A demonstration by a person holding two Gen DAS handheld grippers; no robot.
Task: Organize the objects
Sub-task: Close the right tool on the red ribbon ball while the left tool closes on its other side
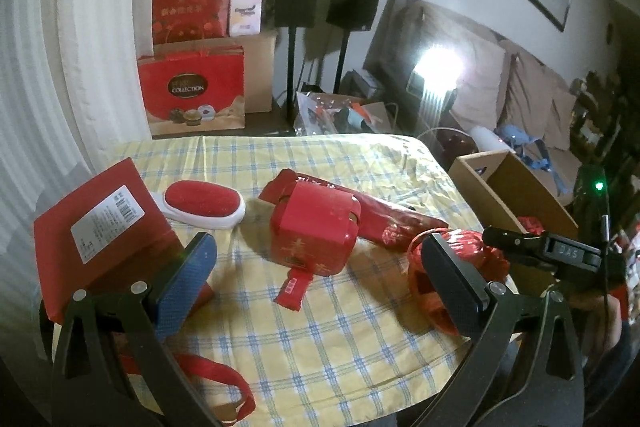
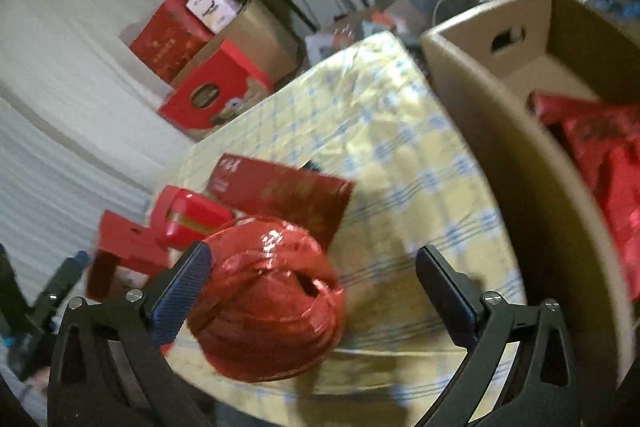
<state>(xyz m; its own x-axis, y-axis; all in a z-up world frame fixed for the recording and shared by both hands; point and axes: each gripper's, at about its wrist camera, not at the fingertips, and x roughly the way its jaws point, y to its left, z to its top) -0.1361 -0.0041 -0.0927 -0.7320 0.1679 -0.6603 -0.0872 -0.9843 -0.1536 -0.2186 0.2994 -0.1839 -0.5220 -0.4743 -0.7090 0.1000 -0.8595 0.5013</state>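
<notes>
Checked cloth [image 2: 400, 155] bore a glossy, crinkled red ball [image 2: 268, 299]; both grippers [image 1: 320, 279] [image 2: 312, 287] angled down, jaws wide, empty.

The left gripper [image 1: 320, 267] points downward, its jaws spread wide with nothing pressed between its pads. The right gripper [image 2: 312, 275] tilts downward, jaws wide, seemingly gripping nothing, though motion blur softens that view.

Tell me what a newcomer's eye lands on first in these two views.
Probably the glossy red ribbon ball near the table's front edge, lying between the wide-open right gripper fingers, nearer the left one. Next, the cluster of red packaging on the yellow checked tablecloth: a small red gift box mid-table and a red-topped lint brush behind it. To the right stands an open cardboard box holding red bags.
</notes>
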